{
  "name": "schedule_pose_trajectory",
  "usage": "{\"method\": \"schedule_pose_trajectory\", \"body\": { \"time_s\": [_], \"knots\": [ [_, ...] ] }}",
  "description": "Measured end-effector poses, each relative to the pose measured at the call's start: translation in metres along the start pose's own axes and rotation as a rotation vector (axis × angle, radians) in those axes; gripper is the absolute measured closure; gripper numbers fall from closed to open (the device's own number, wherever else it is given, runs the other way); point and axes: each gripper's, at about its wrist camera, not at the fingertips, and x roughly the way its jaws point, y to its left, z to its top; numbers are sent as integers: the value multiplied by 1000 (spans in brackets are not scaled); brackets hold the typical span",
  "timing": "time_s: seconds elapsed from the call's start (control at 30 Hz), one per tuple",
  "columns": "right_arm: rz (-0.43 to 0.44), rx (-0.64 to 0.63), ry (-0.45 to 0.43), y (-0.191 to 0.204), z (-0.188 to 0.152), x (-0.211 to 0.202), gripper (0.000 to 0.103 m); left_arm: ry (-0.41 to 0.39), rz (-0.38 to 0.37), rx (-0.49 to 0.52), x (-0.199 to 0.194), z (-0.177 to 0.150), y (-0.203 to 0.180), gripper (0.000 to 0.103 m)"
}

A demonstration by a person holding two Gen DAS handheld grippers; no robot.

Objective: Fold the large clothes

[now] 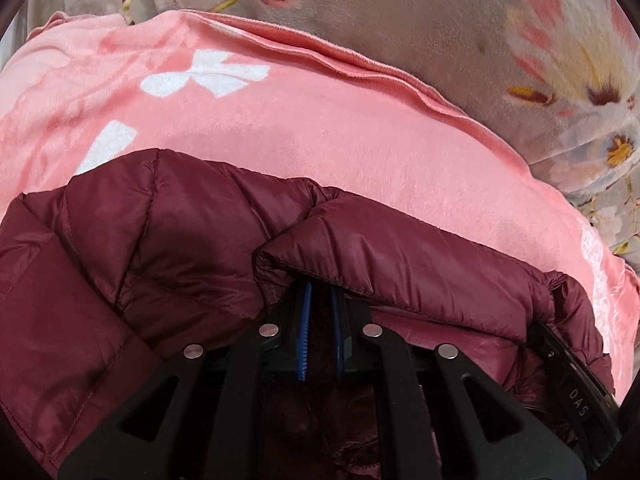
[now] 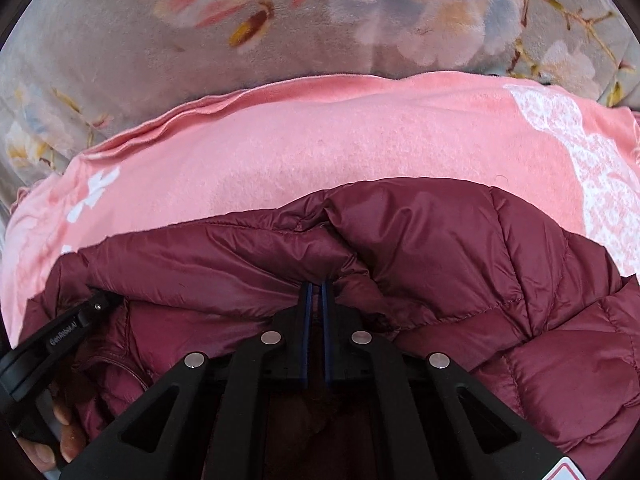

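I can't see the fingertips of my left gripper (image 1: pixel 320 286): they vanish under a fold of the maroon puffer jacket (image 1: pixel 168 232), so how much fabric sits between the pads is hidden. It's the same with my right gripper (image 2: pixel 316 286), whose tips are buried in the jacket's bunched edge. The jacket runs off the bottom and sides of both views, so its full shape is lost to me. The pink blanket (image 1: pixel 320 128) is covered beneath it and cut by the frame edges. A hand (image 2: pixel 60 436) shows only a few fingers at the right-wrist view's lower left corner.
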Motion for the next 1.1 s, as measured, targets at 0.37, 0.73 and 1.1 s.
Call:
{"method": "schedule_pose_trajectory", "body": {
  "time_s": [0.37,0.73,1.1],
  "knots": [
    [202,43,-237,-68,-106,-220,54,-144,-136,-103,-157,-49,75,31],
    [157,184,-57,-140,-280,-343,38,88,-100,-189,-255,-197,210,22],
    [190,295,-56,-141,-338,-340,43,115,-163,-165,-291,-269,214,38]
  ]
}}
